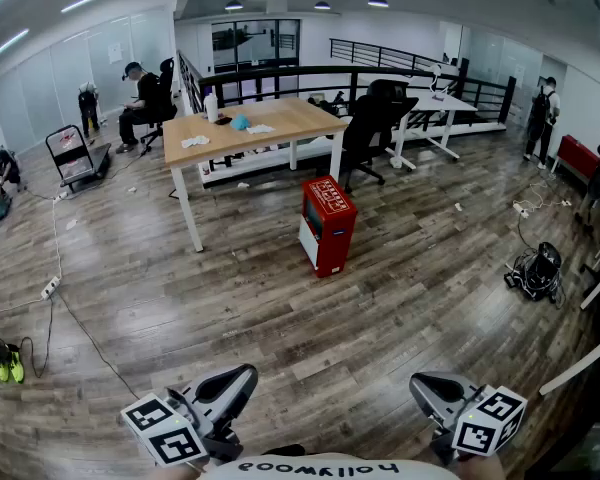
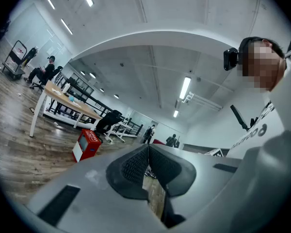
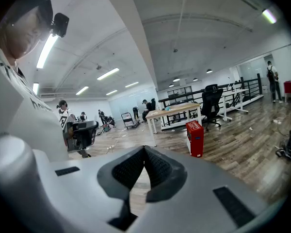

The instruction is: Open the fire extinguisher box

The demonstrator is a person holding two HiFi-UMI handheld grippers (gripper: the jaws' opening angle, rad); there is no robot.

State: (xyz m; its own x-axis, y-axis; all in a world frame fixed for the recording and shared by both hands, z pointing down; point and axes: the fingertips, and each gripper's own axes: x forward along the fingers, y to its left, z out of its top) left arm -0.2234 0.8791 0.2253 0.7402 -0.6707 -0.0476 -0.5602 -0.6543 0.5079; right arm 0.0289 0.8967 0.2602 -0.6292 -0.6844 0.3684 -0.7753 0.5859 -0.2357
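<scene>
The red fire extinguisher box (image 1: 327, 225) stands upright on the wooden floor, in front of the wooden table; its white front panel looks closed. It shows small and far off as the red box (image 2: 87, 144) in the left gripper view and the red box (image 3: 195, 138) in the right gripper view. Both grippers are held low near my body, well short of the box. My left gripper (image 1: 242, 381) is shut with nothing between its tips. My right gripper (image 1: 427, 386) is also shut and empty.
A wooden table (image 1: 250, 128) with small items stands behind the box, with a black office chair (image 1: 370, 128) to its right. Cables and a power strip (image 1: 50, 288) lie on the floor at left. A black bundle (image 1: 535, 270) lies at right. People stand around the room's edges.
</scene>
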